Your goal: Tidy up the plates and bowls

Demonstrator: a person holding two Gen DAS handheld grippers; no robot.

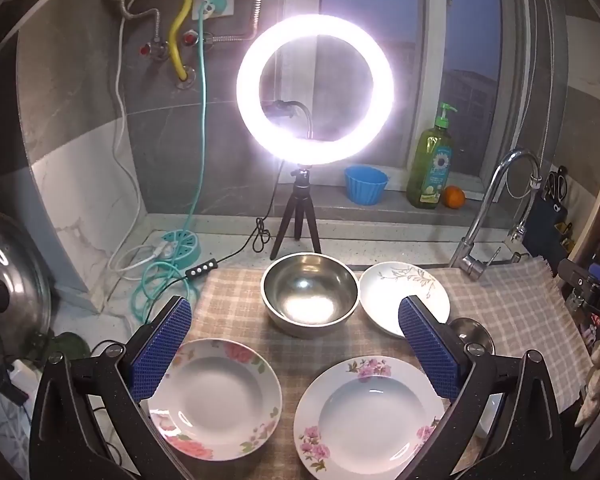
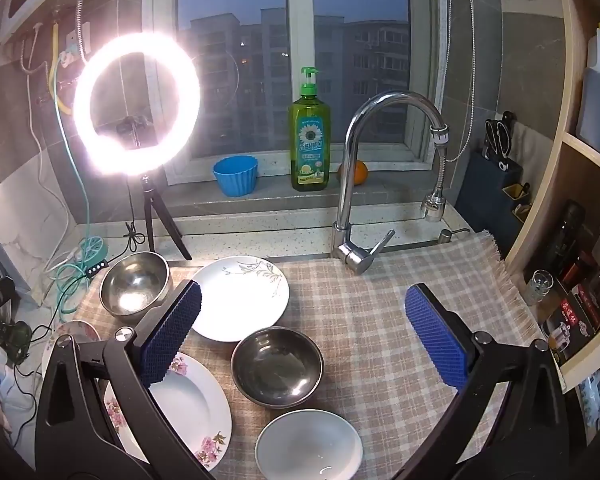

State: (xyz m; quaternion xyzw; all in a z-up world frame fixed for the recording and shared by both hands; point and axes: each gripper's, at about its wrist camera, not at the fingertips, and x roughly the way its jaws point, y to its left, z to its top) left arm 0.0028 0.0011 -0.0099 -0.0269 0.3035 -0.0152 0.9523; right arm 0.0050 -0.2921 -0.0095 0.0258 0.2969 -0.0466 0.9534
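Both claws stand with their blue pads wide apart and hold nothing. From where I sit, the left claw point(image 1: 296, 344) hangs over the checked cloth point(image 1: 236, 292) on the bench point(image 1: 380, 248), low in its frame. Going left to right in that view: a pot lid point(image 1: 8, 292) at the left edge, then the rose-rimmed plate point(image 1: 216, 400) at lower left, partly under the left pad. Just beside it at lower centre lies the pink-flowered plate point(image 1: 368, 420). Above them, mid-frame, sits the large steel bowl point(image 1: 310, 294), and touching or nearly touching its right side is the white leaf-pattern plate point(image 1: 404, 296), with a tap point(image 1: 496, 204) at the right.

The right claw point(image 2: 300, 340) hovers over the same cloth. Left to right in its view: the ring lamp point(image 2: 136, 108) at upper left, the large steel bowl at centre left, the leaf-pattern plate just right of it, the pink-flowered plate at lower left behind the left pad. A smaller steel bowl point(image 2: 278, 366) sits at lower centre, a plain white bowl point(image 2: 308, 446) directly below it near the bottom edge. Soap bottle point(image 2: 309, 136) stands on the sill, upper centre.
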